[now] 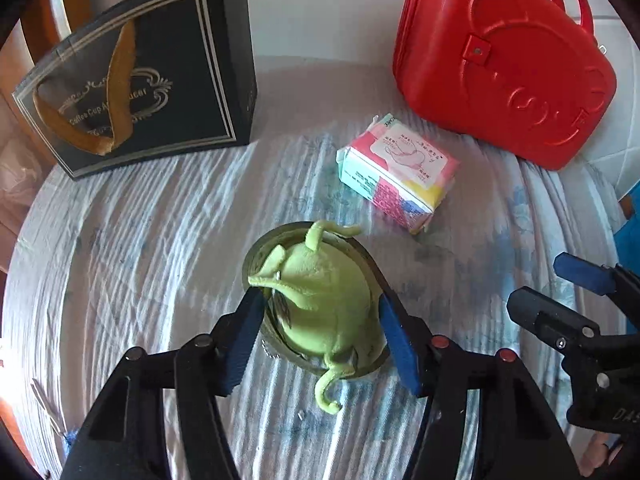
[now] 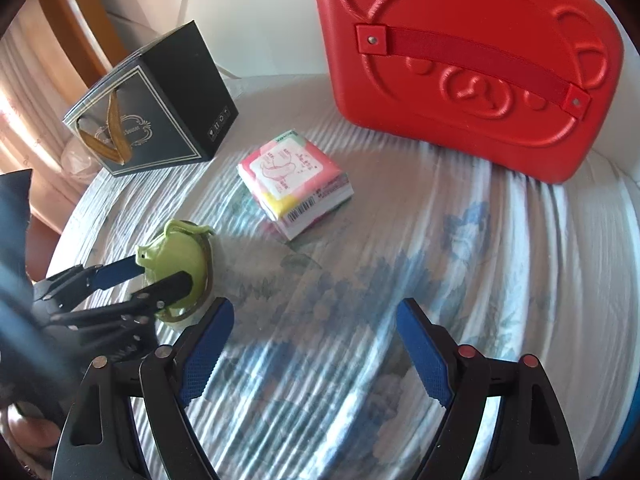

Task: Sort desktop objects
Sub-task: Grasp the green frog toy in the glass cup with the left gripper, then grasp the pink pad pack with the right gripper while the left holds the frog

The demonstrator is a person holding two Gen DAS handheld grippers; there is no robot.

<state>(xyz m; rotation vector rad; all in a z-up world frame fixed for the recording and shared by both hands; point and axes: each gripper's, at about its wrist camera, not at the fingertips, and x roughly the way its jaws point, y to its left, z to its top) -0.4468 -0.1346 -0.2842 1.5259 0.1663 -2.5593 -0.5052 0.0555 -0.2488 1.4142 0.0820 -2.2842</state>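
While the left gripper [image 1: 322, 338] holds the green plush toy [image 1: 326, 308] between its blue fingers [image 1: 244, 340], one pad presses on each side of the soft body. The toy lies in a dark round ring [image 1: 370, 264] on the worktop [image 1: 160, 248]. Its long axis runs from 12 to 6 o'clock in the left wrist view: one thin curled limb points to 12 o'clock, another curled one hangs toward 6 o'clock, past the ring's edge.

The right gripper [image 2: 316, 350] hovers above the cloth with its fingers wide apart and nothing between them. In its view, the toy is at 9 o'clock.

At 1 o'clock from the toy lies a pink and white tissue pack [image 1: 398, 172], flat on the cloth. Behind it, a red case [image 1: 508, 68] stands tilted. At 11 o'clock stands a black gift box [image 1: 160, 76] with a gold ribbon.

A wrinkled white cloth with blue flower print covers the worktop. A white wall [image 1: 320, 4] is behind.
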